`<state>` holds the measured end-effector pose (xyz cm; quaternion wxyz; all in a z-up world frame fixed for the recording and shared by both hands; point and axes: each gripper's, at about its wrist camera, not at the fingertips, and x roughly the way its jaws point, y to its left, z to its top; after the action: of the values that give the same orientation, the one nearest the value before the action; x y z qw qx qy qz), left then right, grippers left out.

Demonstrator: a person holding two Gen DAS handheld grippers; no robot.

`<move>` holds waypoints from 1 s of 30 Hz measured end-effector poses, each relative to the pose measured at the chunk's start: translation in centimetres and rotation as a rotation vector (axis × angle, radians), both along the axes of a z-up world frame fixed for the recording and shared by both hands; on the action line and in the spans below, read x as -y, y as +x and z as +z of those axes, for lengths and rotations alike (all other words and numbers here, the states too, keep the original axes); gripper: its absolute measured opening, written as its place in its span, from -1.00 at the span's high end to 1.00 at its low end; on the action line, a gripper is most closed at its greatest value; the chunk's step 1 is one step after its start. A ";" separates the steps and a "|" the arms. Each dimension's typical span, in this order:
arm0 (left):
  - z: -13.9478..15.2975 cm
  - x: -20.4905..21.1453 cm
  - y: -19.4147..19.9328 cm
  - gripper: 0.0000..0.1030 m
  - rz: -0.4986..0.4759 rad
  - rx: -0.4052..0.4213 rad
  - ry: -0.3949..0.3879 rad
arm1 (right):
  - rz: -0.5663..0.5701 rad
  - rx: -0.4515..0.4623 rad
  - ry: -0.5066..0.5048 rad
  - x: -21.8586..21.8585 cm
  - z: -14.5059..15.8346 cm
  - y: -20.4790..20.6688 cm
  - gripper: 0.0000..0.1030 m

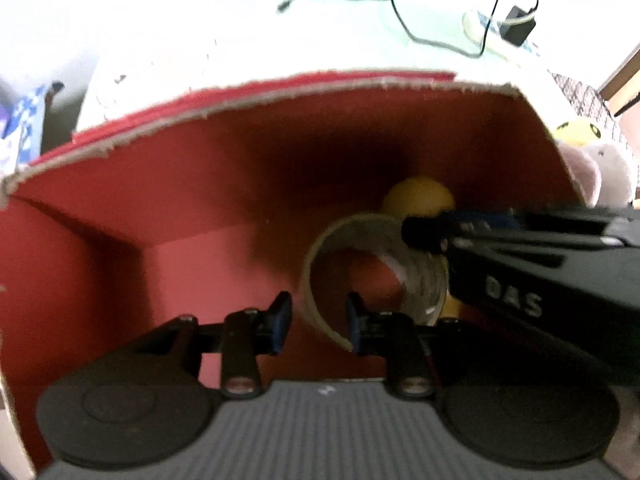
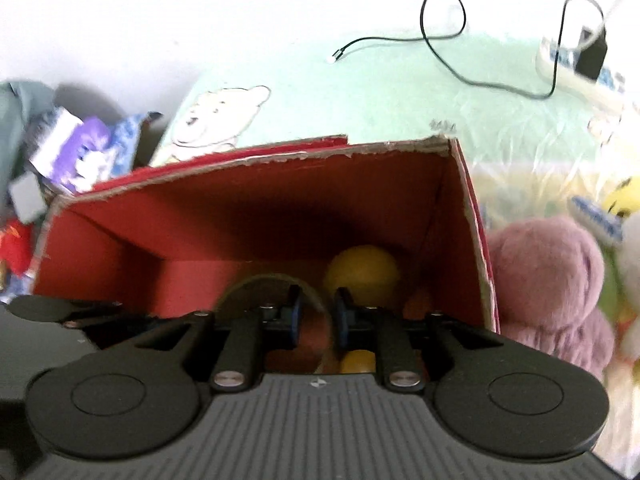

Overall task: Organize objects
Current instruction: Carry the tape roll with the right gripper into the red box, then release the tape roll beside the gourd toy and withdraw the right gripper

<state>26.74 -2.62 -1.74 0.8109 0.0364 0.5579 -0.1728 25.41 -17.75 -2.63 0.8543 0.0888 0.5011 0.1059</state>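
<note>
An open red cardboard box (image 1: 200, 184) (image 2: 240, 224) holds a clear tape roll (image 1: 416, 280) (image 2: 256, 280) and a yellow ball (image 1: 420, 196) (image 2: 362, 272) behind it. My left gripper (image 1: 318, 320) reaches down into the box and straddles the roll's near-left wall; a sliver of red floor shows beside the wall, so the pads do not press. My right gripper (image 2: 317, 312) (image 1: 420, 236) comes in from the right and straddles the opposite rim, its jaws a little apart and loose around it. A second small yellow thing (image 2: 356, 362) lies under the right gripper.
The box stands on a mint-green sheet with a bear print (image 2: 224, 116). A black cable (image 2: 440, 48) runs to a charger in a white power strip (image 2: 588, 64) at the back right. A pink plush toy (image 2: 548, 280) sits against the box's right wall, and packages (image 2: 80, 148) are piled at the left.
</note>
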 end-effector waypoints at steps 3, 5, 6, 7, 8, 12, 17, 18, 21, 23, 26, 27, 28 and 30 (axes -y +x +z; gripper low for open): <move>0.5 -0.3 -0.6 0.55 0.008 0.057 -0.010 | 0.003 -0.011 0.034 0.7 0.7 -0.7 0.62; 0.9 -0.6 -0.9 0.52 0.017 0.088 -0.016 | 0.002 -0.018 0.038 1.0 1.1 -1.1 0.62; 1.1 -0.5 -1.1 0.44 0.025 0.102 -0.018 | 0.003 -0.027 0.038 1.2 1.2 -1.3 0.63; 1.4 -0.6 -1.2 0.43 0.038 0.119 -0.019 | 0.008 -0.042 0.037 1.5 1.3 -1.6 0.63; 1.6 -0.6 -1.2 0.42 0.043 0.129 -0.025 | 0.005 -0.050 0.045 1.8 1.3 -1.7 0.63; 2.1 -1.0 -1.2 0.39 0.053 0.130 -0.005 | 0.029 -0.092 0.041 1.7 1.2 -2.4 0.64; 2.8 -2.6 -1.1 0.35 0.101 0.182 0.079 | 0.147 -0.159 0.038 -0.4 0.2 -2.8 0.62; 2.8 -3.0 -1.0 0.36 0.113 0.180 0.085 | 0.167 -0.168 0.049 -0.7 0.0 -2.8 0.62; 2.2 -3.6 -0.4 0.35 0.136 0.163 0.097 | 0.198 -0.207 0.074 -2.1 -1.1 -1.8 0.63; 2.0 -3.8 -0.2 0.35 0.147 0.139 0.095 | 0.183 -0.236 0.091 -2.6 -1.9 -1.1 0.62; 1.7 -3.7 0.0 0.34 0.152 0.124 0.096 | 0.132 -0.237 0.078 -2.6 -2.5 -0.8 0.62; 1.7 -3.7 0.0 0.30 0.149 0.119 0.093 | 0.106 -0.232 0.072 -2.4 -2.6 -0.9 0.61; 1.6 -3.7 -0.1 0.27 0.144 0.115 0.091 | 0.079 -0.232 0.077 -2.1 -2.8 -0.8 0.61; 1.5 -3.6 -0.2 0.26 0.136 0.118 0.097 | 0.031 -0.244 0.119 -1.4 -3.1 -0.7 0.60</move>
<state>26.56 0.96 -0.20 0.8495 0.0480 0.5180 -0.0878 24.72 -16.32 -5.69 0.7786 0.1436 0.5953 0.1371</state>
